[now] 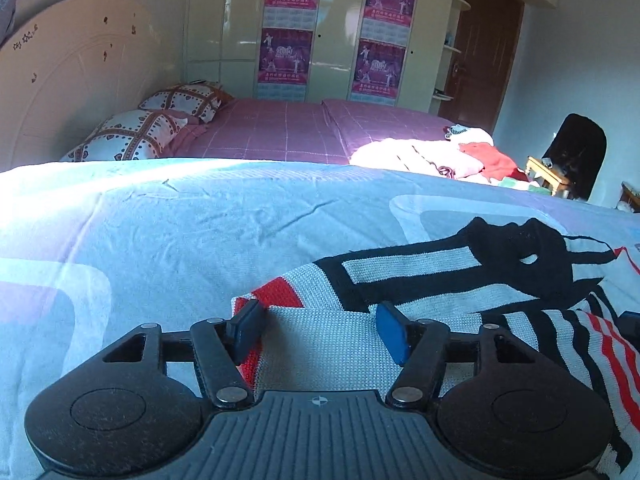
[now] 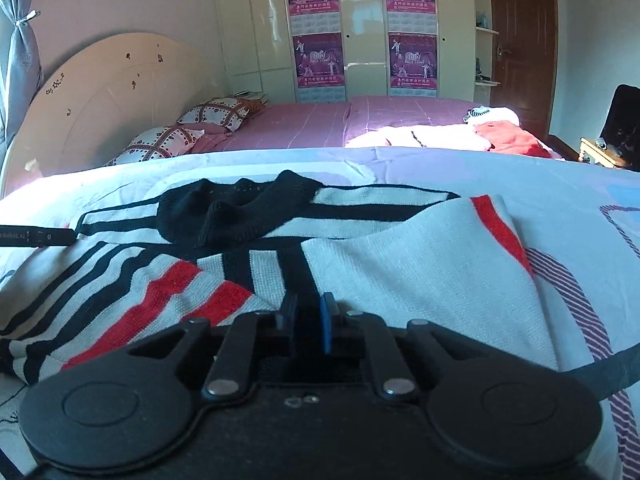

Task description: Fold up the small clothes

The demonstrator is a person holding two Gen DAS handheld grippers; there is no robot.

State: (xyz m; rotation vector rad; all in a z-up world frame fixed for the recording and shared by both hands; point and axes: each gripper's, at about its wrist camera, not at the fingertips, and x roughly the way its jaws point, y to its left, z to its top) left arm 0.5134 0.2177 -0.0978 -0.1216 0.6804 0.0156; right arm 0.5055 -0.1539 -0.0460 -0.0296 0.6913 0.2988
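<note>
A bed [image 1: 200, 220] covered by a pale blue sheet [image 1: 240, 240] with purple-grey shapes fills the lower half of both views. Beyond it, mid-frame, stands a second bed [image 1: 288, 128] with a pink grid cover, two heart-print pillows [image 1: 132, 136] at its left end and a curved cream headboard [image 1: 76, 80] at upper left. A cream wardrobe [image 2: 360, 20] carrying four purple posters [image 2: 412, 60] spans the top centre; a brown door [image 2: 524, 40] sits at upper right. A heap of white and red clothes [image 1: 440, 156] lies on the right end of the pink bed.

The sweater [image 2: 400, 248], white knit with black and red stripes and a black collar, lies spread on the blue sheet, centre in the right wrist view and lower right in the left wrist view.

The left tool [image 1: 320, 330] is spread, one finger on each side of a white section of sweater edge at bottom centre. The right tool [image 2: 310, 320] is pressed together, pinching a black-striped fold of the sweater at bottom centre.
</note>
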